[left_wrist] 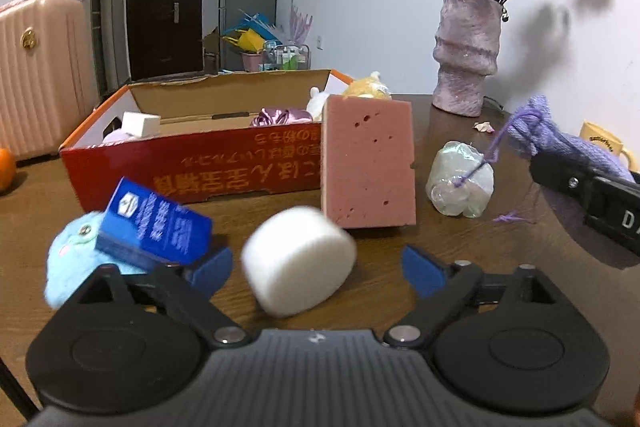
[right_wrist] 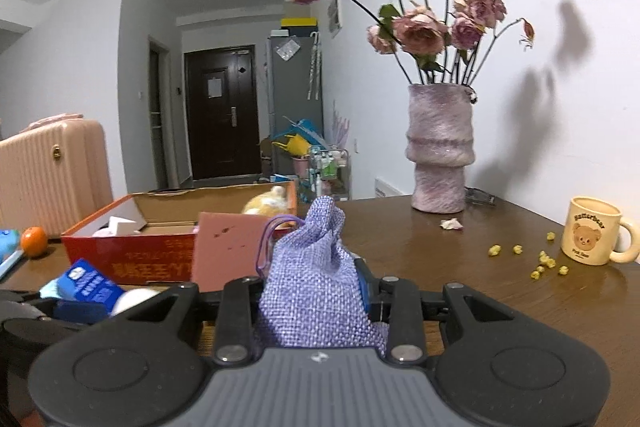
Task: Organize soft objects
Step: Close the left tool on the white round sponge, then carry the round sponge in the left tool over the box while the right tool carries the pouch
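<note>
The red box hides most of its contents. A blurred white foam puck sits between the left gripper's wide-spread fingers, touching neither. The right gripper is clamped on a purple pouch. Only its view shows the mug on the tabletop.
</note>
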Tool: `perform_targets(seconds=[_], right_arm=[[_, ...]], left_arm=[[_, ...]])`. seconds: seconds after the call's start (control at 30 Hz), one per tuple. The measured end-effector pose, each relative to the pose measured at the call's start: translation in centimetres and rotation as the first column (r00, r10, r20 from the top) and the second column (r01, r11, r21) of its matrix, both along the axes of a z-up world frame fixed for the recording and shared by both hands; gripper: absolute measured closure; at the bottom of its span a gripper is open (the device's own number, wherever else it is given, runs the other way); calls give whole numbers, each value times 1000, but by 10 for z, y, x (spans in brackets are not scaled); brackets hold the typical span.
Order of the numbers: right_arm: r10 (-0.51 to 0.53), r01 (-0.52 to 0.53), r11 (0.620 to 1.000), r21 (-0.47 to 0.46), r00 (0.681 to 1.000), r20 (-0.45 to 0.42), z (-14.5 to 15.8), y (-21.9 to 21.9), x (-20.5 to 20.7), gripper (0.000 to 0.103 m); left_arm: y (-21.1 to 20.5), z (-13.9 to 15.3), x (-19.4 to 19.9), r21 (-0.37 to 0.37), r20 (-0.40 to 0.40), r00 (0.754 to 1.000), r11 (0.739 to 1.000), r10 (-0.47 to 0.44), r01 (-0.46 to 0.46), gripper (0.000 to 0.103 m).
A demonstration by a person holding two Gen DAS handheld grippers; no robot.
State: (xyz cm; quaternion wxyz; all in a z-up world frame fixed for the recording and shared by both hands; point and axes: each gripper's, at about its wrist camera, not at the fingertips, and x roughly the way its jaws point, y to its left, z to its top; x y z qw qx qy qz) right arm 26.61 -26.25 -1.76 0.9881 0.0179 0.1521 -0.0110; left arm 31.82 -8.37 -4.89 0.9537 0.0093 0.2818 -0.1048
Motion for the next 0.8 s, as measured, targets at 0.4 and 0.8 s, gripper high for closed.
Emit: perform_targets(seconds=[0.4,0.8], right_arm=[[-3,3,1000,2,999,-38,-7,-9,9,71],[9,-9,1000,-1,1000,13,-7,6,7,71]], left_arm=[[-3,-6,13,37,-19,999,998,50,-49,45],[8,16,3,9,78,992,995,99,-100,45]])
